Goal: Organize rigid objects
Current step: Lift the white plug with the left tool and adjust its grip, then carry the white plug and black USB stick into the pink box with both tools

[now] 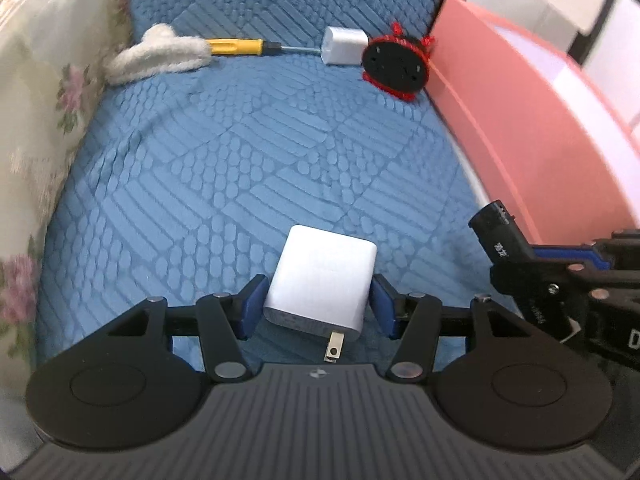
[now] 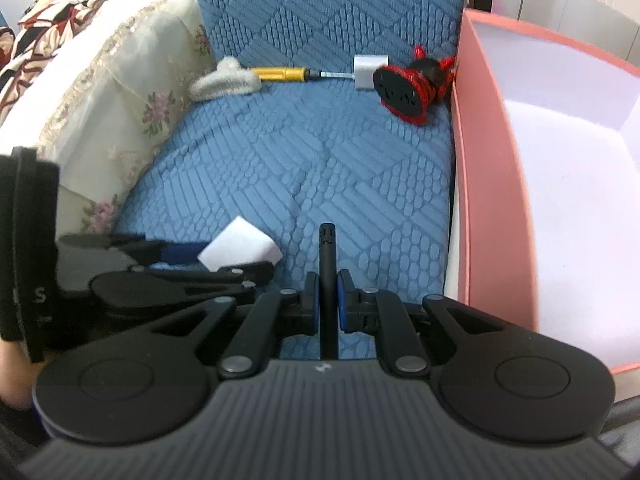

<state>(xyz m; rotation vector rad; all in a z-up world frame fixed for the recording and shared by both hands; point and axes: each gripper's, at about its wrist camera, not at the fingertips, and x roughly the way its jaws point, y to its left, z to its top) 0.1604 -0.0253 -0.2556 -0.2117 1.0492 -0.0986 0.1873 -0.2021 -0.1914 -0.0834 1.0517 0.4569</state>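
Observation:
My left gripper is shut on a white plug charger, its metal prongs pointing back at the camera, just above the blue cushion. My right gripper is shut on a thin black flat device, held edge-on; it also shows in the left wrist view. At the back lie a yellow-handled screwdriver, a second white charger and a black and red round object. The pink box with a white inside stands to the right.
A white fuzzy cloth covers the screwdriver's handle end. A floral cream cushion borders the left side. The left gripper and charger sit close to the left of my right gripper.

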